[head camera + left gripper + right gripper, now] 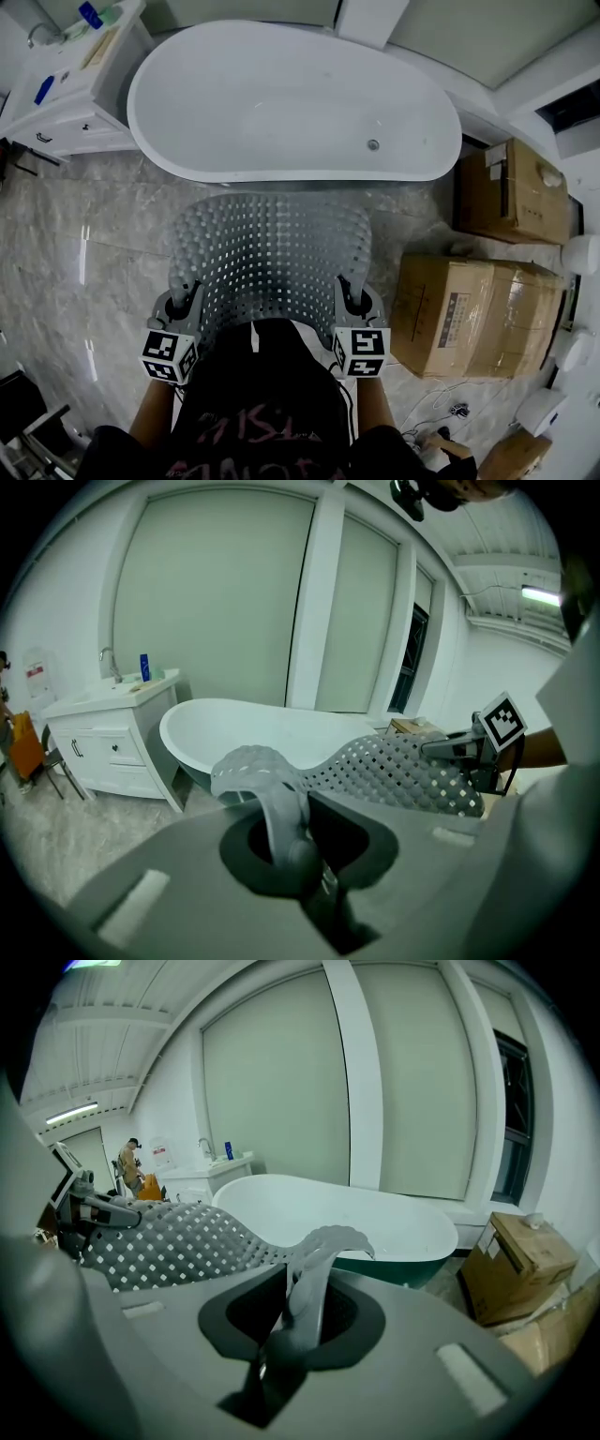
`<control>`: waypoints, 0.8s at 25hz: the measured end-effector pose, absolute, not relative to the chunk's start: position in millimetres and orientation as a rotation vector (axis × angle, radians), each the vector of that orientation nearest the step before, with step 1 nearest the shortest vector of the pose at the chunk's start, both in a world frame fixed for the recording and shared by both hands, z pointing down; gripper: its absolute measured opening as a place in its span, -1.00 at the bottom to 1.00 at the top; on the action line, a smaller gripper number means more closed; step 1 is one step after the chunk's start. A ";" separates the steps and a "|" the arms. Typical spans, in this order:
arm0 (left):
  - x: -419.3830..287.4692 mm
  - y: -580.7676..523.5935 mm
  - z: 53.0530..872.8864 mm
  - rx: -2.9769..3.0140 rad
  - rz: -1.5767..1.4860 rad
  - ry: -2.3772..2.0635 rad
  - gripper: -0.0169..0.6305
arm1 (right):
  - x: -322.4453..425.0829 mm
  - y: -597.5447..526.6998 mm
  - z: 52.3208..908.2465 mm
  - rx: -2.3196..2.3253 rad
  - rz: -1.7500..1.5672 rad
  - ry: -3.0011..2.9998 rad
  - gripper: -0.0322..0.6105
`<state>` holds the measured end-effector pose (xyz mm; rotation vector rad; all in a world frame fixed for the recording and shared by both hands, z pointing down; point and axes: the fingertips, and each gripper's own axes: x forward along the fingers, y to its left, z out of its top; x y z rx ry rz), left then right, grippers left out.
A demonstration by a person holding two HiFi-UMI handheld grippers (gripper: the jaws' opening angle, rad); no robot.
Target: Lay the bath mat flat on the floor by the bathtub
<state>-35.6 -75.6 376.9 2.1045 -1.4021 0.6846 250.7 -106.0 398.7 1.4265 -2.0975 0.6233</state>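
A grey perforated bath mat (267,253) hangs stretched between my two grippers, in front of the white oval bathtub (291,103). My left gripper (183,302) is shut on the mat's near left corner, and my right gripper (352,300) is shut on its near right corner. In the left gripper view the mat (394,771) folds up out of the jaws and runs toward the right gripper (473,747). The right gripper view shows the mat (178,1241) pinched the same way, with the tub (347,1213) behind it. The mat's far edge lies near the tub's base.
Cardboard boxes (473,314) stand at the right, with another (514,192) behind them. A white vanity cabinet (70,80) with bottles stands at the far left. The floor (84,253) is grey marble tile. Cables lie near the lower right.
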 end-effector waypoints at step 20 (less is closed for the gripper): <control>-68.5 -89.4 413.1 2.170 0.731 -1.342 -0.88 | 213.7 -99.4 424.7 1.456 0.625 -2.015 -0.67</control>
